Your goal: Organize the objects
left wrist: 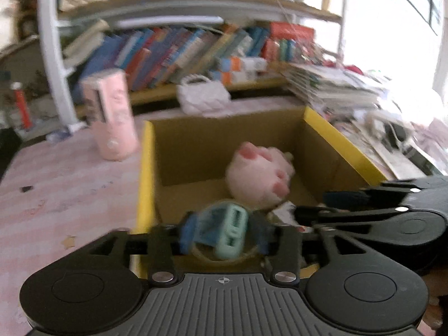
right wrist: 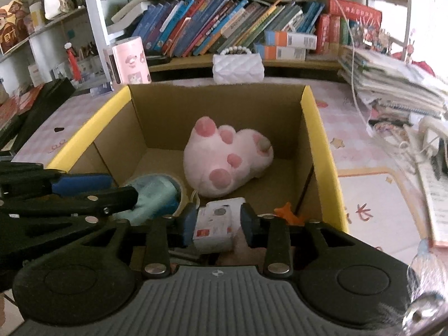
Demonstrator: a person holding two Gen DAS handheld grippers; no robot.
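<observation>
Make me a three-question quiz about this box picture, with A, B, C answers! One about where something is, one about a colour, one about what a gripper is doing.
1. Where is the pink plush paw?
A. inside the cardboard box
B. on the bookshelf
C. on top of the white quilted purse

2. What colour are the box's top edges?
A. red
B. yellow
C. green

3. What sits between the right gripper fingers?
A. nothing
B. a book
C. a small white packet

Answers: 1 A, the paw lies on the box floor. 2 B, the rim strips are yellow. 3 C, the packet stands between the blue pads, over the box.
</observation>
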